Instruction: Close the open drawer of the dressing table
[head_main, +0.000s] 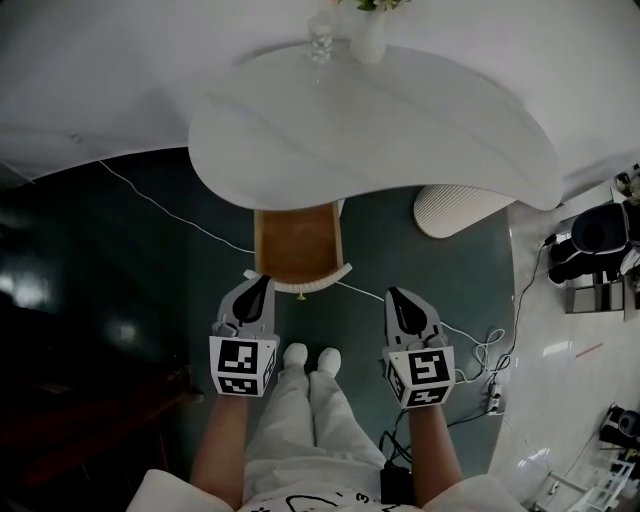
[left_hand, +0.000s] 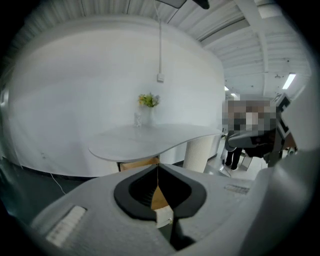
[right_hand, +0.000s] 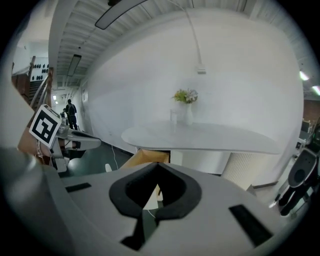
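Left gripper: jaws together, nothing held. Right gripper: same. Left tip is near the front of the open drawer, which is pulled out under the dressing table.

Risks: an off-centre push could skew and jam the drawer; a hard shove may rock the vase and glass.

Count: 2 grippers, 1 drawer, 1 vase, 1 glass

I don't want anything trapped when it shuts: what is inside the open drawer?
The drawer shows only a bare brown bottom in the part pulled out. Its rear lies under the white tabletop, so that part cannot be seen.
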